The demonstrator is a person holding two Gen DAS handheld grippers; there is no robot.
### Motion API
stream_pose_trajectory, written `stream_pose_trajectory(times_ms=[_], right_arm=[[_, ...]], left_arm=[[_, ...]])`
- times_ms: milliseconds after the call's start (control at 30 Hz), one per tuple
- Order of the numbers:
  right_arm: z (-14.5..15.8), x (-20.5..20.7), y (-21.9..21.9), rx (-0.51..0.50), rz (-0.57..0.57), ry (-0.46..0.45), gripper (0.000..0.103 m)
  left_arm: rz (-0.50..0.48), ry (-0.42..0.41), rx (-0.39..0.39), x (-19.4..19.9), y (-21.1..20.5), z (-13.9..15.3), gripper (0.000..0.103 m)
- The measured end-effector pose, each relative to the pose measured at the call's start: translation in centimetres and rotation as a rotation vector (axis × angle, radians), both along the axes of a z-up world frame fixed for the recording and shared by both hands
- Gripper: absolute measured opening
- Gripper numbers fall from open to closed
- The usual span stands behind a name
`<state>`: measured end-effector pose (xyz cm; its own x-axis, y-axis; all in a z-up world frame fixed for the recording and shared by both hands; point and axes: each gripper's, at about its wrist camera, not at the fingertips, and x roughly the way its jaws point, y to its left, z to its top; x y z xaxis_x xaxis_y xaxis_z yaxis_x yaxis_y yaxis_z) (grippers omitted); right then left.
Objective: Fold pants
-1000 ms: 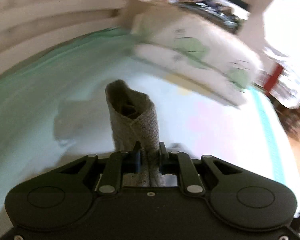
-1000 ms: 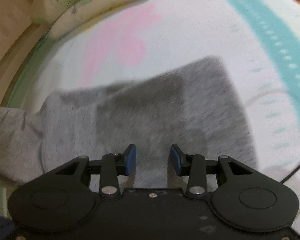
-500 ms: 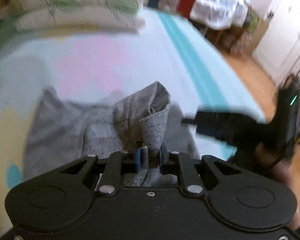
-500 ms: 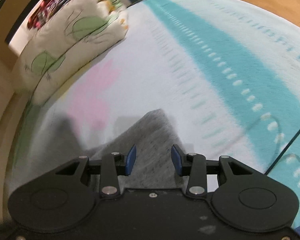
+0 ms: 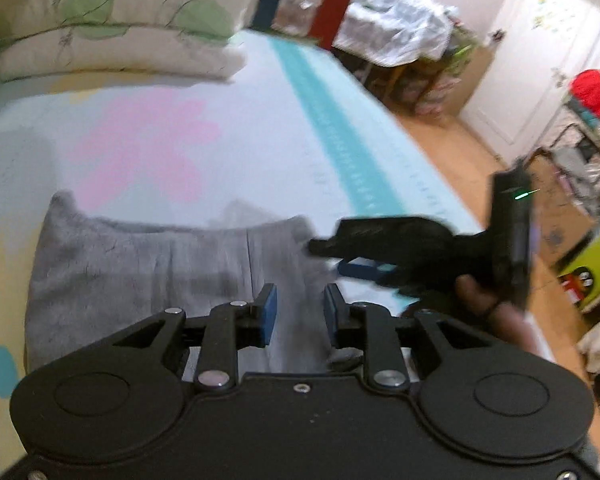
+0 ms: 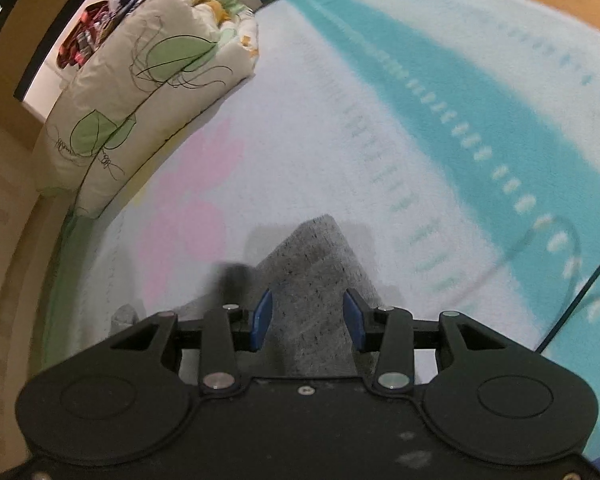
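The grey pants [image 5: 148,272] lie folded on the bed [image 5: 260,128], flat and squared off, filling the view from nine o'clock to the centre ahead of my left tool [image 5: 297,310]. They look like a soft, light knit: limp and quick to sag out of shape when lifted, though with enough nap not to slip, so I judge the doubled edge or a corner the best place to pinch, not the loose middle. My left tool is opening, its blue pads clear of the cloth between them, so it has let go. My right tool [image 6: 308,320] stands released too, jaws wide over a grey corner [image 6: 320,248] without pressing it; from the left wrist it shows at three o'clock, just beside the fabric's right edge. Outward, a leaf-print pillow [image 5: 120,28] sits at eleven o'clock, well apart. A thin cable [image 6: 572,292] crosses the blanket at three o'clock of the right view and could snag.
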<state>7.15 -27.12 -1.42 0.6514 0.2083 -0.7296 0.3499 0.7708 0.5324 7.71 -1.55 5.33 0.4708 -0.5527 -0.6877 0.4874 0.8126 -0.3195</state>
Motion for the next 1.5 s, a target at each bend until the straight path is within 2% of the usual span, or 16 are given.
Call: stream_pose_trajectory(times_ms=[67,167,400,633,867,1067,1167,1333,1433,1500], right_arm=[[-0.4,0.0,-0.5,0.069,-0.003,0.012,0.043],[-0.5,-0.3,-0.5,0.104,0.006,0.016,0.043],[-0.6,0.0,0.6,0.058,0.055,0.083,0.043],[-0.4,0.0,1.5,0.027,0.132,0.127,0.044],[-0.5,0.3,2.2,-0.024,0.199,0.209,0.044],[-0.5,1.8,2.1,-0.023,0.389,0.334,0.044],[-1.1,2.5,1.8,-0.013,0.435,0.371,0.044],[-2.8,3.3,1.1,0.156,0.428,0.368,0.045],[-3.2,3.5,1.4,0.199,0.404,0.329,0.045],[-3.2,3.6,2.0,0.184,0.401,0.306,0.045]], left_arm=[[-0.004,-0.013,-0.011,-0.1,-0.2,0.7,0.034],[0.066,-0.003,-0.003,0.6,0.5,1.0,0.036],[0.302,0.076,0.208,3.3,5.5,-1.6,0.036],[0.405,0.138,0.271,2.9,11.1,-3.6,0.036],[0.376,0.15,0.301,2.5,12.2,-4.5,0.037],[0.377,0.175,0.269,2.3,13.6,-5.5,0.037],[0.382,0.186,0.245,2.3,14.0,-5.7,0.037],[0.378,0.182,0.231,2.3,14.3,-5.6,0.037],[0.378,0.179,0.233,2.4,14.5,-5.5,0.037],[0.381,0.179,0.237,2.5,14.6,-5.6,0.037]])
